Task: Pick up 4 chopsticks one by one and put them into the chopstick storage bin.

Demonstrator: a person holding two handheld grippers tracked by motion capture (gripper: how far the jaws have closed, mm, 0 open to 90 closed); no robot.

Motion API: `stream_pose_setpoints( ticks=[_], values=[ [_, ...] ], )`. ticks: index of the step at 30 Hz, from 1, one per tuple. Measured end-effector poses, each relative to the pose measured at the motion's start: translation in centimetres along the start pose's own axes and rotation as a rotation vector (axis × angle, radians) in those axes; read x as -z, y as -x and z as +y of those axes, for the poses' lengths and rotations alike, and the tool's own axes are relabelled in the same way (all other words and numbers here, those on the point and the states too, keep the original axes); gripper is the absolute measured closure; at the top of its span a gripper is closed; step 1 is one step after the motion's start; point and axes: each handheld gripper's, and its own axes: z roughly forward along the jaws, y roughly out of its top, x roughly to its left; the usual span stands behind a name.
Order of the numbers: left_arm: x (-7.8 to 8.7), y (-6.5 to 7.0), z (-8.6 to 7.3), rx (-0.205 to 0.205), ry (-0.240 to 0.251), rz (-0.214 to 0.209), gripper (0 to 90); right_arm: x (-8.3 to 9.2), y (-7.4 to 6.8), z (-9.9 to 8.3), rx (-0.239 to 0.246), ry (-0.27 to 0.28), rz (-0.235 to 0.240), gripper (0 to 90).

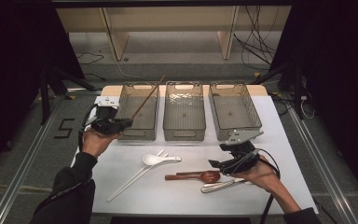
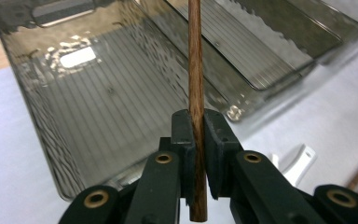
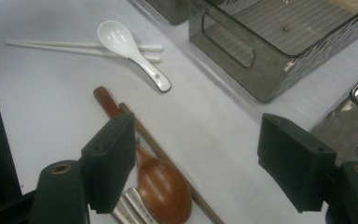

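The left gripper (image 2: 196,140) is clenched on a brown chopstick (image 2: 196,70), which slants up over the left bin (image 1: 139,112) at the table's (image 1: 270,121) far edge. The right gripper (image 3: 200,158) hovers with jaws spread wide and nothing between them, above the brown spoon (image 3: 161,184) near the front edge; a white spoon (image 3: 126,46) lies across white chopsticks (image 3: 51,45) at the middle.

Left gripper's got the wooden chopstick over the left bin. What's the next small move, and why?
Probably lower the left gripper and tilt the wooden chopstick flatter into the left bin before opening. The jaws are clamped on its near end, and the stick slants up over the bin with its far tip beyond the back rim, so releasing now might leave it propped on the rim.
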Motion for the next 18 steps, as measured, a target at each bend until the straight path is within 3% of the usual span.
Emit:
stream_pose_setpoints(
  ticks=[18],
  values=[
    [-2.2, -3.0, 0.8, 0.065, -0.049, 0.072, 82.8, -0.3, 0.0, -0.1, 0.004, -0.013, 0.009, 28.8]
  ],
)
